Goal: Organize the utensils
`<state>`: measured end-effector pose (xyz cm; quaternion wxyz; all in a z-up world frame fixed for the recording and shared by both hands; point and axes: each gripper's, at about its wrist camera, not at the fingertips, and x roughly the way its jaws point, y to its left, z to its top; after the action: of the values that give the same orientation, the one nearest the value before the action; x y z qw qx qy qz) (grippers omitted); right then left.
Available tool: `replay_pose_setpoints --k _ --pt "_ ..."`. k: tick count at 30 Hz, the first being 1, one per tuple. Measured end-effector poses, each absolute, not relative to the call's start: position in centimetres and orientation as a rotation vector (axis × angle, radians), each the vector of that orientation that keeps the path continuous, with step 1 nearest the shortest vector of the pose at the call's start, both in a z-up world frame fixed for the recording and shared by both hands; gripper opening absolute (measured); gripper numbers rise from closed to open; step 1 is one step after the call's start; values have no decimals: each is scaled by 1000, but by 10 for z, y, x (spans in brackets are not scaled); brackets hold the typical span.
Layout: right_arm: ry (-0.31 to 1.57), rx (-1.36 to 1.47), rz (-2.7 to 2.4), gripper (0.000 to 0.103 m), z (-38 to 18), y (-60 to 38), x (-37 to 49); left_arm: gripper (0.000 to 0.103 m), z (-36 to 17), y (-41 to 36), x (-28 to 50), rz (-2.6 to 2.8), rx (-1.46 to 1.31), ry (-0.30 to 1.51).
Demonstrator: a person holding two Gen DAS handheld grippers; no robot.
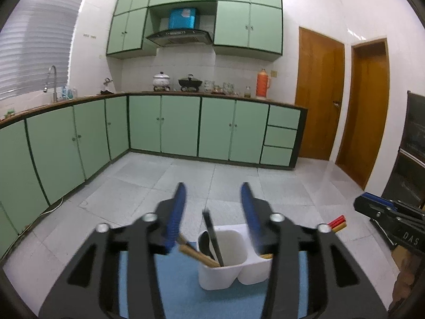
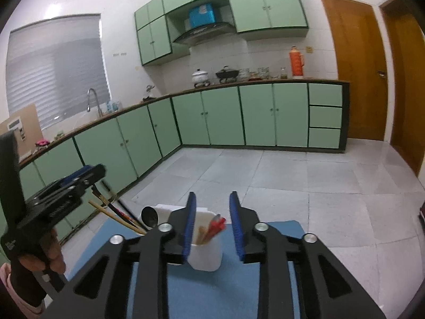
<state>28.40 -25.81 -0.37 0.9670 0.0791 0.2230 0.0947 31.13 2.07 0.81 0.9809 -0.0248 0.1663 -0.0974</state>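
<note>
Right now both my tongs stand apart, empty. The white holder (image 1: 233,260) sits on the blue worktop at six o'clock below my left tongs (image 1: 213,207); its chopsticks (image 1: 198,255) lean toward ten o'clock. My right tongs (image 2: 212,212) hover over its other compartment.

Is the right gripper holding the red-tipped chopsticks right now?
No. The right gripper stands open, and the red-tipped chopsticks sit loose in the white holder beyond its pads.
</note>
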Motion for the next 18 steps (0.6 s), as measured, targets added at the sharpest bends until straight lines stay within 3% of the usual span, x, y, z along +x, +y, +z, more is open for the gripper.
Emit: replay_pose_setpoints --k 3,9,18 --pt "432 178 181 39 -1 -265 265 68 13 23 291 -193 -50 307" --pt "413 160 177 60 -2 -264 225 86 14 20 252 -191 -20 300" --pt "449 123 143 82 -19 -254 168 94 -3 30 192 -187 -33 354"
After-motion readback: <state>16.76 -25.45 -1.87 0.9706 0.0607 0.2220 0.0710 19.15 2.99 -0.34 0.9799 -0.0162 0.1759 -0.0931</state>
